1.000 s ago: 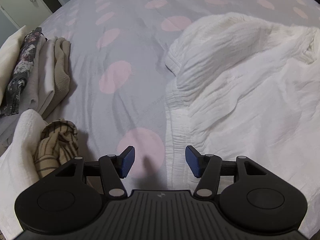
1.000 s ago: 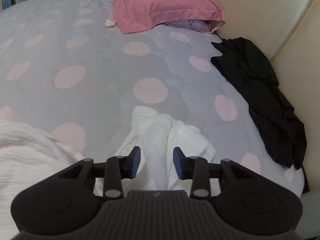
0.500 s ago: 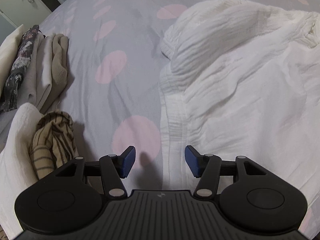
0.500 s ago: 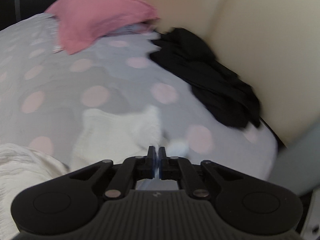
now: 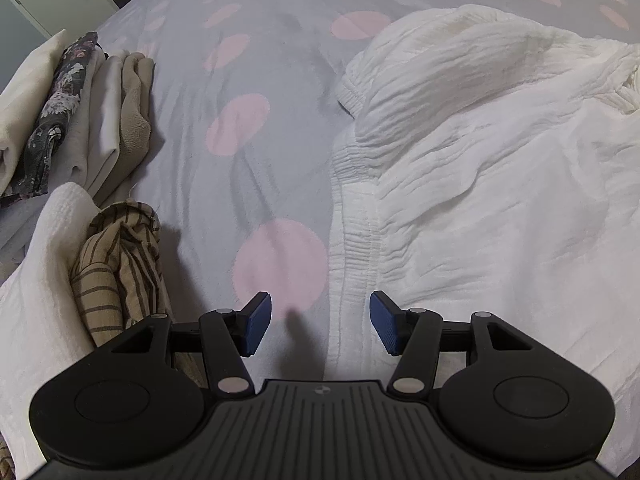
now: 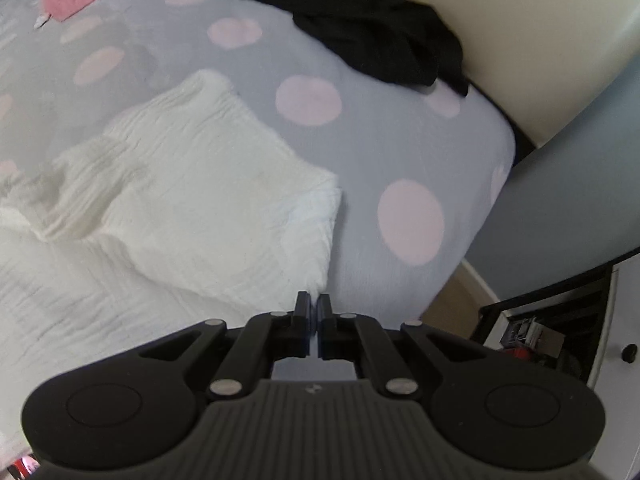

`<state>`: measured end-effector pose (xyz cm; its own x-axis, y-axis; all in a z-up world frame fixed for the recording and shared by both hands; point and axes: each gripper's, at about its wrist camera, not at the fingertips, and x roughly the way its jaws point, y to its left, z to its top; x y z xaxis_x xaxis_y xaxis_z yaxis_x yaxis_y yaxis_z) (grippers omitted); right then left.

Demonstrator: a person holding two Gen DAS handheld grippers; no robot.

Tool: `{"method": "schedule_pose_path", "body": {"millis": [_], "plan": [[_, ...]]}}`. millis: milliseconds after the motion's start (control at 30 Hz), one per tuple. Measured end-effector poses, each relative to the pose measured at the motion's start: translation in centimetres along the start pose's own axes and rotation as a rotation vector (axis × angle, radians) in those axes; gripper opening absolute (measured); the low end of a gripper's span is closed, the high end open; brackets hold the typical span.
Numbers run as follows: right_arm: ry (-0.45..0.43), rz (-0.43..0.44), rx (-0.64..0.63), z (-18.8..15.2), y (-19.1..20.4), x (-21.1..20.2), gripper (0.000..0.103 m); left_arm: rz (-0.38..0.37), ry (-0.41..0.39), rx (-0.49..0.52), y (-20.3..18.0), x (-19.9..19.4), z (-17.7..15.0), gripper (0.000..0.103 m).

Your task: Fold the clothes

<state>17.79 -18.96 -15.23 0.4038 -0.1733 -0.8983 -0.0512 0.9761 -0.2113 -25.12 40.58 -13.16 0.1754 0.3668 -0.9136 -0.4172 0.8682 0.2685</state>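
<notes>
Right tool point(image 6: 314, 312) swung right, pinching white garment point(image 6: 224, 200) corner, left tool point(image 5: 320, 326) spread

White garment point(image 5: 480, 168) crinkled matt cloth; bedsheet point(image 5: 280, 80) smooth cloth.

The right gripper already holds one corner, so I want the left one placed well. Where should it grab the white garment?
Probably the gathered elastic hem of the white garment. It runs as a thick ridge along the garment's left edge on the bedspread, just ahead of the open left gripper. Come from the bare bedspread side, one finger under the edge.
</notes>
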Motion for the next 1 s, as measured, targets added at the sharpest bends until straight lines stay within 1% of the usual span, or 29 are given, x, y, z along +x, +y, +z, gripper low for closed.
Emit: {"method": "schedule_pose_path", "body": {"millis": [100, 133, 200, 233, 267, 300, 367, 400, 500, 633, 767, 867, 1000], "plan": [[0.002, -0.020, -0.019, 0.0, 0.1, 0.2, 0.005, 0.000, -0.003, -0.003, 0.0, 0.1, 0.0, 0.053], [0.011, -0.039, -0.026, 0.0, 0.2, 0.3, 0.008, -0.002, -0.005, -0.006, 0.0, 0.1, 0.0, 0.053], [0.022, -0.106, -0.040, 0.0, 0.2, 0.4, 0.011, -0.010, -0.015, -0.010, 0.1, 0.0, 0.1, 0.053], [0.020, -0.142, -0.045, 0.0, 0.0, 0.4, 0.015, -0.015, -0.024, -0.011, 0.1, -0.2, 0.2, 0.053], [0.010, -0.166, -0.043, 0.1, -0.3, 0.3, 0.016, -0.021, -0.034, -0.015, 0.2, -0.5, 0.3, 0.053], [-0.007, -0.172, -0.033, 0.2, -0.6, 0.1, 0.016, -0.029, -0.048, -0.023, 0.3, -0.8, 0.5, 0.053], [-0.047, -0.161, -0.007, 0.7, -1.0, -0.5, 0.017, -0.061, -0.081, -0.043, 0.8, -1.5, 1.2, 0.053], [-0.068, -0.146, 0.004, 1.0, -1.0, -0.8, 0.018, -0.078, -0.100, -0.057, 1.1, -1.8, 1.6, 0.053], [-0.134, -0.060, 0.017, 1.9, -0.1, -1.8, 0.029, -0.108, -0.148, -0.101, 1.8, -2.3, 3.3, 0.054], [-0.177, 0.046, 0.014, 3.8, 2.3, -2.2, 0.031, -0.125, -0.188, -0.119, 2.0, -2.0, 6.3, 0.054], [-0.213, 0.138, 0.044, 6.3, 4.1, -2.3, 0.034, -0.131, -0.197, -0.133, 1.7, -1.0, 9.6, 0.056], [-0.241, 0.166, 0.033, 8.2, 5.2, -1.6, 0.035, -0.154, -0.199, -0.177, 1.8, 0.2, 11.8, 0.056], [-0.255, 0.167, 0.023, 10.6, 6.5, -0.2, 0.037, -0.180, -0.184, -0.233, 1.8, 2.6, 14.2, 0.057]]}}
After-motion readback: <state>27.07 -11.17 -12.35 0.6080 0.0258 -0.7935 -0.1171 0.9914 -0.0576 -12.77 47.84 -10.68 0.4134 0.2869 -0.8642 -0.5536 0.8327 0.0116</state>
